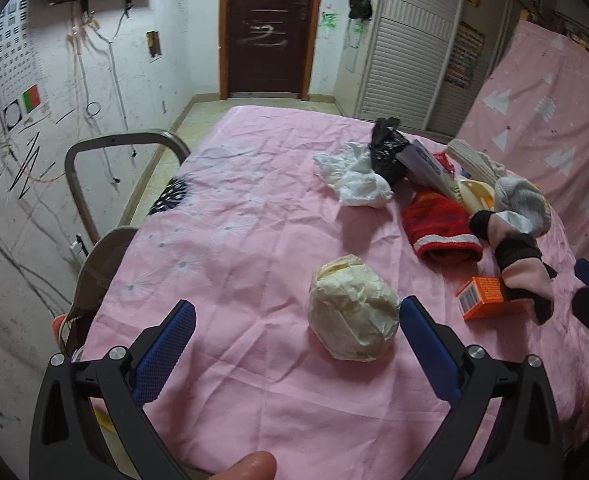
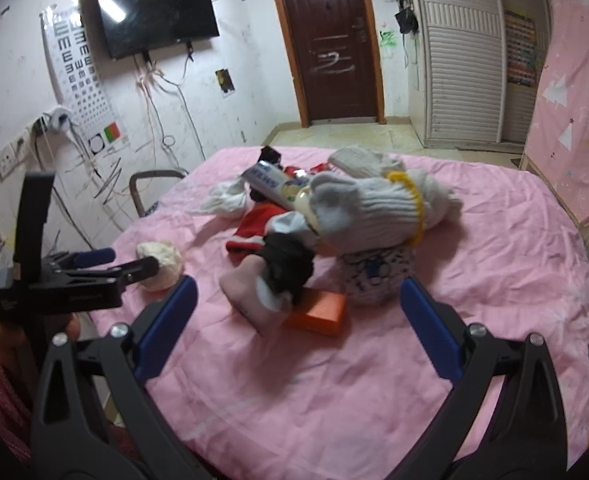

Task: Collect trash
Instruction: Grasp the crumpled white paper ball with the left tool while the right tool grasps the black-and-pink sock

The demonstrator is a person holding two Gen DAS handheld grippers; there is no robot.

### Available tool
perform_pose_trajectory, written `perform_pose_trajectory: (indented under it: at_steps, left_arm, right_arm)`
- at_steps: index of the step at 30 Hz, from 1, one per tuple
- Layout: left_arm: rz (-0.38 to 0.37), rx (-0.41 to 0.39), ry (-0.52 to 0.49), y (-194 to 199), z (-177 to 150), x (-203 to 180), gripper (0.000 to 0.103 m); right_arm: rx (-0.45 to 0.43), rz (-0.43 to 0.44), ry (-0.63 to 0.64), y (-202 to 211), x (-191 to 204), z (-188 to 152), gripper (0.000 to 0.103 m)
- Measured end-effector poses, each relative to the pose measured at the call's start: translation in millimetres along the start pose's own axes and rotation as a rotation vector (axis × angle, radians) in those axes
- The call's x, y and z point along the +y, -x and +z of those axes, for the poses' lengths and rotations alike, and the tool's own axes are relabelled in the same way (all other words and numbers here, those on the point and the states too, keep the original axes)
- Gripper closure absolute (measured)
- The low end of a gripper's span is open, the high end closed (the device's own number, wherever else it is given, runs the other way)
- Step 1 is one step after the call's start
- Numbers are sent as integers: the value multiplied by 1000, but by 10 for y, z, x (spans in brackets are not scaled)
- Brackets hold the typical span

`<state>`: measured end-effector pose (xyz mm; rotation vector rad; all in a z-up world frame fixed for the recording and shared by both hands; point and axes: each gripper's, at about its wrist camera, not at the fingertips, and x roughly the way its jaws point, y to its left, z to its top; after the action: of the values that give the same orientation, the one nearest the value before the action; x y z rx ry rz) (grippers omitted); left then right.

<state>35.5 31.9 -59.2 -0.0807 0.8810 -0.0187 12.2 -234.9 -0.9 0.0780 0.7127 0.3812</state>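
A cream crumpled paper ball lies on the pink-covered table, just ahead of my open, empty left gripper, close to its right finger. It also shows in the right wrist view, partly behind the left gripper. An orange box lies to the ball's right under a pink-and-black sock. White crumpled tissue and a black plastic bag lie farther back. My right gripper is open and empty, in front of the orange box and the sock.
A pile of clothes sits at the right: a red knit sleeve, grey and white socks, a printed packet. A patterned cup stands under the socks. A chair stands at the table's left edge. A pink-covered board leans at the right.
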Motion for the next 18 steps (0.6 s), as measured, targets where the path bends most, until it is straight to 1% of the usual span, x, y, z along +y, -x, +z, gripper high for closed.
perform_pose_trajectory:
  at_steps: [2,4,6,7,8,10,12,13,15,16,17,18]
  left_arm:
    - [-9,-1,-18,-30,23,-51,12]
    - [-32,-1,-32,-70,51,-98,16]
    - [-68,8,-39,-116,76,-138,25]
    - [-84,14,-42,-143,86,-158,28]
    - [-99,17,-43,-165,92,-167,35]
    - [-130,23,-41,-221,105,-194,44]
    - [-156,22,-42,-256,111,-219,53]
    - [-168,20,-45,-263,113,-232,55]
    - [-184,11,-49,-272,122,-263,62]
    - [-189,9,-52,-272,123,-270,63]
    - [-190,5,-54,-269,123,-273,63]
    - [-195,3,-53,-278,126,-276,63]
  right_arm:
    - [5,7,-6,-49,13,13,6]
    - [10,14,-16,-103,34,31,6]
    - [19,27,-27,-163,29,56,6]
    - [24,34,-34,-203,30,63,6]
    - [30,39,-42,-231,21,66,6]
    - [54,69,-64,-319,3,78,6]
    - [68,84,-82,-387,-18,86,21]
    - [82,87,-97,-436,-35,88,22]
    - [94,97,-118,-493,-62,89,31]
    - [99,107,-128,-523,-71,89,33]
    - [103,113,-132,-535,-75,87,40]
    - [106,122,-135,-551,-77,83,49]
